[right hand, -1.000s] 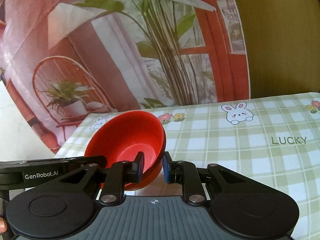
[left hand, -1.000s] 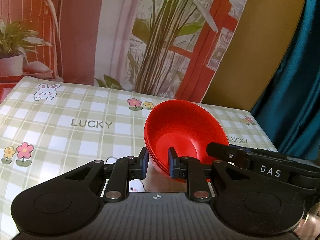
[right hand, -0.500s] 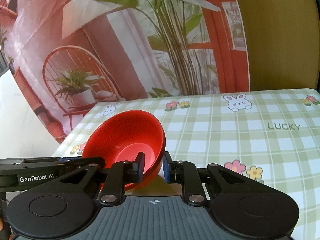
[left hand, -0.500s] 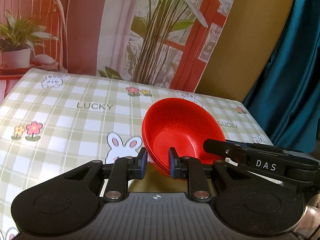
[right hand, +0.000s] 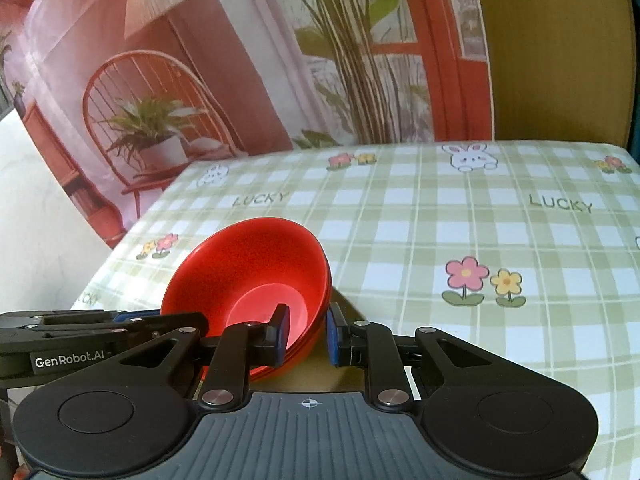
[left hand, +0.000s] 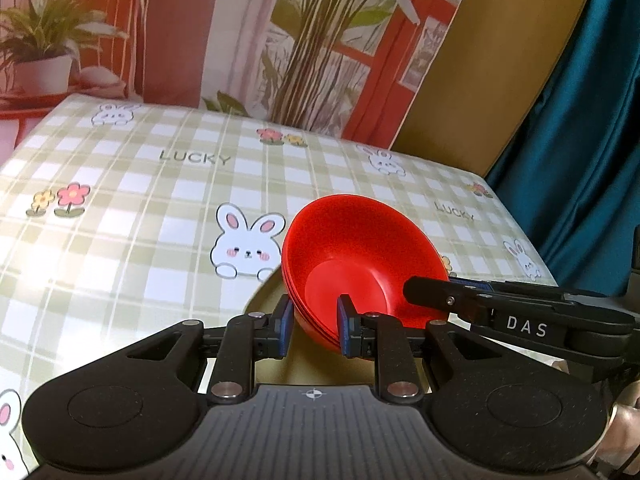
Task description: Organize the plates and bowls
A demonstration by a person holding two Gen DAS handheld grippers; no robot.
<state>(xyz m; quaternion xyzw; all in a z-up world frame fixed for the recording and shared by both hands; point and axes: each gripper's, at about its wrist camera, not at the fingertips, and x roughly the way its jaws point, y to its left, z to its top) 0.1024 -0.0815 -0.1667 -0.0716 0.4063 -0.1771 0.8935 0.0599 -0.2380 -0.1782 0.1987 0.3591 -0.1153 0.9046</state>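
Note:
A stack of nested red bowls [left hand: 360, 252] hangs tilted just above the checked tablecloth [left hand: 132, 208], held from both sides. My left gripper [left hand: 314, 322] is shut on its left rim, one blue pad inside and one outside. My right gripper [right hand: 307, 330] is shut on the opposite rim of the same bowls [right hand: 248, 268]. Each gripper shows in the other's view: the right gripper [left hand: 460, 300] at the bowls' right, the left gripper [right hand: 120, 320] at their left. A dull yellow, curved-edged surface [left hand: 268, 300] lies under the bowls, mostly hidden.
The tablecloth [right hand: 460, 232] carries rabbit, flower and LUCKY prints, with nothing else seen standing on it. A printed backdrop of plants and a red chair [right hand: 152, 92] hangs behind the table. A teal curtain [left hand: 580, 140] hangs at the right.
Both grippers have drawn back toward the near side of the table and sunk a little, carrying the bowls along. More cloth now shows beyond the bowls. The grips are unchanged.

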